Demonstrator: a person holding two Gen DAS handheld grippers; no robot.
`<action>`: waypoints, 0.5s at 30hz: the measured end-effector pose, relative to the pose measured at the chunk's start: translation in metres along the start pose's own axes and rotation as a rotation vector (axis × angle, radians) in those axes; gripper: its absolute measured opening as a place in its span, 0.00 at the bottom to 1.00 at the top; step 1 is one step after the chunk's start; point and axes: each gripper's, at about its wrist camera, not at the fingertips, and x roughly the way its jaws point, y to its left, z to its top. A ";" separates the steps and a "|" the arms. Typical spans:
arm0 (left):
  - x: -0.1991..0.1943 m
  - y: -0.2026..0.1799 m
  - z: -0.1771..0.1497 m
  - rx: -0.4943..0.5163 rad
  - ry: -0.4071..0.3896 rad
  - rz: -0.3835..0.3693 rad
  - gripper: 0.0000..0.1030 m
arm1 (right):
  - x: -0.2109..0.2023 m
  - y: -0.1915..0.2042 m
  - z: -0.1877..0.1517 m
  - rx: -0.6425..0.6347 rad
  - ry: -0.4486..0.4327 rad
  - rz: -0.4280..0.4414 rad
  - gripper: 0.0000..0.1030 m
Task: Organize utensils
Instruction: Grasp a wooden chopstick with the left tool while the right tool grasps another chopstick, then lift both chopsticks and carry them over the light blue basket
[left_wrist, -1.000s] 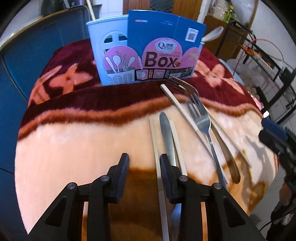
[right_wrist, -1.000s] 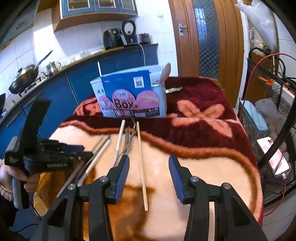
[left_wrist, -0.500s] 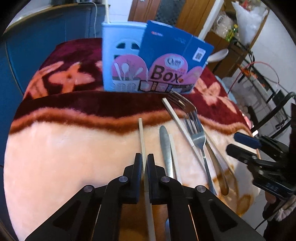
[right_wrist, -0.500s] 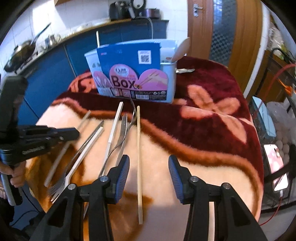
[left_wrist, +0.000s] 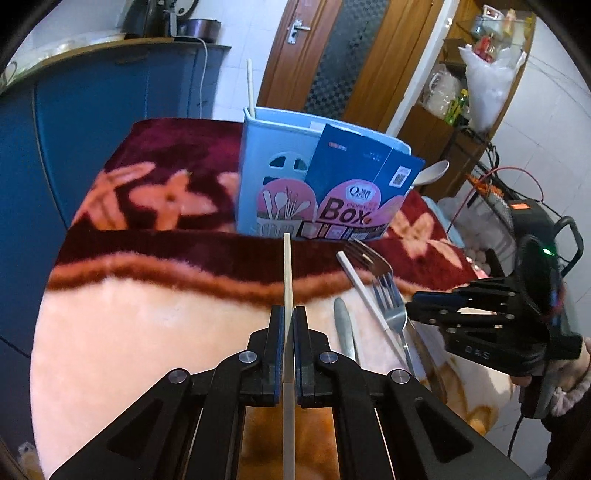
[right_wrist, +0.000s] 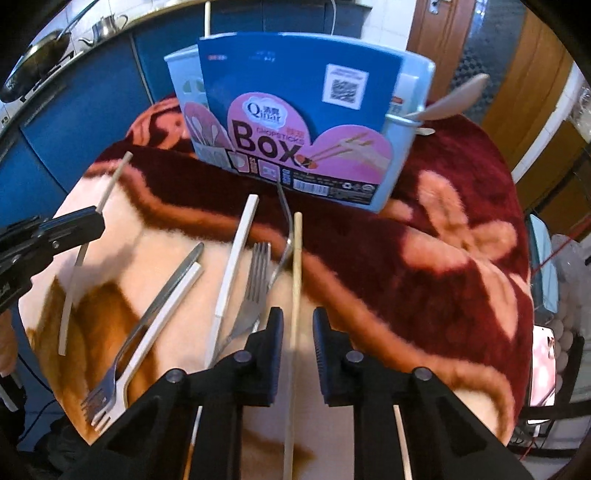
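Two grippers: both are seen over a table draped in a red and peach blanket (right_wrist: 424, 266).
Left gripper (left_wrist: 288, 314): its jaws are clamped on a pale chopstick (left_wrist: 287, 273), which is lifted at an angle with its far end toward the holder.
Right gripper (right_wrist: 297, 321): its jaws have just been closing around a wooden chopstick (right_wrist: 296, 266) lying on the blanket; a gap is seen on each side, so it is not yet pinched.
Holder (right_wrist: 410, 122): a light blue utensil box is stood upright at the far edge, with a "Box" card (right_wrist: 295, 110) in front.
Loose utensils: forks (right_wrist: 255, 280), a knife (left_wrist: 343, 328) and white-handled pieces are spread between the grippers.
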 end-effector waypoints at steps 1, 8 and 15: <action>-0.001 0.001 0.001 -0.001 -0.006 -0.005 0.04 | 0.002 0.000 0.003 -0.003 0.012 -0.002 0.17; -0.007 0.001 0.007 0.015 -0.055 -0.005 0.04 | 0.014 0.002 0.025 -0.045 0.082 -0.004 0.17; -0.011 0.002 0.018 0.002 -0.081 0.000 0.04 | 0.012 -0.004 0.020 -0.055 0.051 0.002 0.06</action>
